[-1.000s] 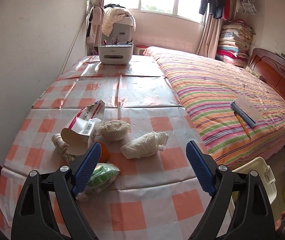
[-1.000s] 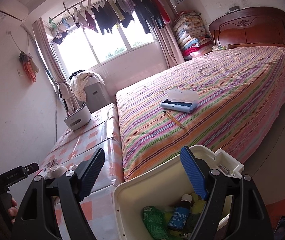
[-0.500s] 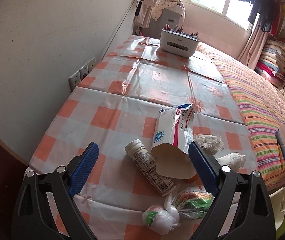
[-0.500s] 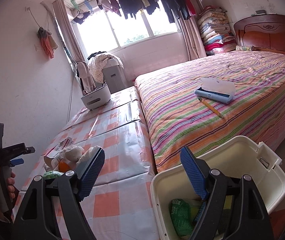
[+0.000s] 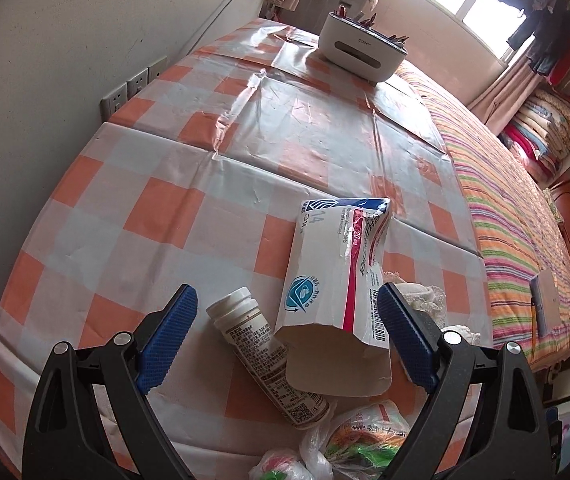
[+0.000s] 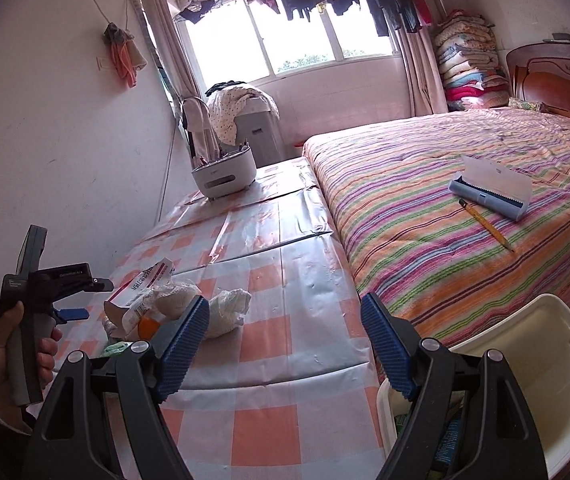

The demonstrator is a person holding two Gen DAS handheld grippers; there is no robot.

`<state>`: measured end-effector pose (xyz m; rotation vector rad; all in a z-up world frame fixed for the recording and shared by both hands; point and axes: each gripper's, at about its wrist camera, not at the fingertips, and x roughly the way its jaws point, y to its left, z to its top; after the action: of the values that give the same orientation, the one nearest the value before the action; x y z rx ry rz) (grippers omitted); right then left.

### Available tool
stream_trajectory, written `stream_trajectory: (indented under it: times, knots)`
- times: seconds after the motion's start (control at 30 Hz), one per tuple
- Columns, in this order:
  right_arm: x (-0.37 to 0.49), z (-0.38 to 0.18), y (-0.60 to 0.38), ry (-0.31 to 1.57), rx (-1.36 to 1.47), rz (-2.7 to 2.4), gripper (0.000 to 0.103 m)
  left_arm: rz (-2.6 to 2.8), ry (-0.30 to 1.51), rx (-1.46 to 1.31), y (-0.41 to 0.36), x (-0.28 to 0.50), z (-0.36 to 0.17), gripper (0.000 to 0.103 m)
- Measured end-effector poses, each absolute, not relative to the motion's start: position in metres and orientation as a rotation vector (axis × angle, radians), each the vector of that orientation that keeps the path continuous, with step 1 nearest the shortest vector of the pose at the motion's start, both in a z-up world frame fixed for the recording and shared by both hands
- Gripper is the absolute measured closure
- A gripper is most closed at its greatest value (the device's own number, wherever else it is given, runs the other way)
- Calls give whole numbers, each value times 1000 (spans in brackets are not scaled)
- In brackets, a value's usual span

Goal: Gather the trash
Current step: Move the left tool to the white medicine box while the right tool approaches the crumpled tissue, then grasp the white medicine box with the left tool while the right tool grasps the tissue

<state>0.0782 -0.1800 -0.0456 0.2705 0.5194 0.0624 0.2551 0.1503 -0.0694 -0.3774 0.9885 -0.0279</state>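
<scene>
A trash pile lies on the checked table point(image 5: 133, 208). An open white carton point(image 5: 337, 280) lies over a white bottle point(image 5: 261, 348), between the fingers of my open left gripper point(image 5: 285, 340), which is just above them. Knotted plastic bags point(image 5: 357, 436) lie nearer. Lace trash point(image 5: 421, 296) sits right of the carton. My right gripper point(image 6: 285, 344) is open and empty over the table's near corner, above a cream bin point(image 6: 537, 368) holding trash. A crumpled white wad point(image 6: 229, 312) and the carton point(image 6: 141, 284) lie left of it.
A white organiser box point(image 5: 361, 54) stands at the table's far end. Wall sockets point(image 5: 133, 84) are at the left. The striped bed point(image 6: 465, 200) runs along the table's right, with a blue case point(image 6: 489, 188) and a pencil point(image 6: 485, 220) on it.
My left gripper has swung left and moved in low over the carton and bottle. My right gripper has lifted and turned from the bin towards the table. Both stay open.
</scene>
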Motion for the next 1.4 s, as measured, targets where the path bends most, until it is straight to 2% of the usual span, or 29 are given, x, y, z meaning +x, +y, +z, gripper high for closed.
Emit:
stream_trajectory:
  times: [0.13, 0.43, 0.87, 0.9, 1.0, 1.4]
  knots:
    - [101, -49, -166, 554, 266, 101, 27, -68, 1045, -426, 151, 271, -82, 13]
    - [122, -65, -147, 614, 273, 133, 27, -136, 1052, -530, 157, 286, -83, 13]
    - [144, -72, -141, 647, 298, 163, 27, -192, 1093, -469, 131, 304, -97, 16]
    - [149, -73, -141, 658, 303, 170, 27, -193, 1097, -454, 128, 304, -98, 19]
    - [162, -80, -139, 707, 327, 197, 27, -201, 1106, -424, 122, 304, -103, 37]
    - [208, -113, -128, 870, 433, 247, 27, -143, 1011, -374, 111, 290, -95, 49]
